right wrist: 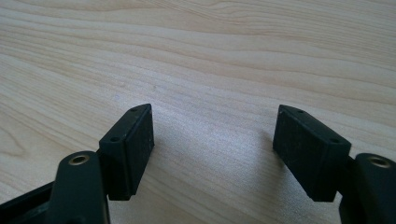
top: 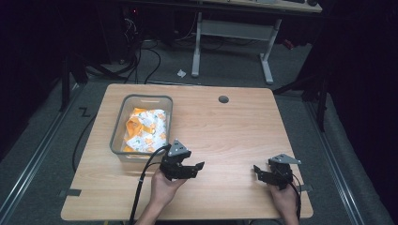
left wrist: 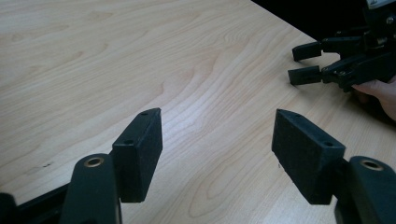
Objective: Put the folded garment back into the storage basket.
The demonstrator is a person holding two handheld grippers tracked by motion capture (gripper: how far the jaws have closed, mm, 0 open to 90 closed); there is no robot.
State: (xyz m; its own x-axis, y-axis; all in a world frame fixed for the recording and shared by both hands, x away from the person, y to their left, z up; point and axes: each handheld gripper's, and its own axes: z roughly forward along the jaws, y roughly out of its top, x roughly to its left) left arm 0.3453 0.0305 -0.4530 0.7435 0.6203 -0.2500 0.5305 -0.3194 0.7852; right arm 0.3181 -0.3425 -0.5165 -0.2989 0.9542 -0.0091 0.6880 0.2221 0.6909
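Dim room, light falls mostly on the light-wood table, w/ a round grey cable grommet near its far edge. Grey carpet floor all around; metal rails run along the floor at left & right. Behind, a 2nd desk w/ white legs, wood top. Black cables tangled on floor at back left, near dark equipment. Small white scrap on carpet by the white leg. Edges of the room go to black, walls can't be made out.
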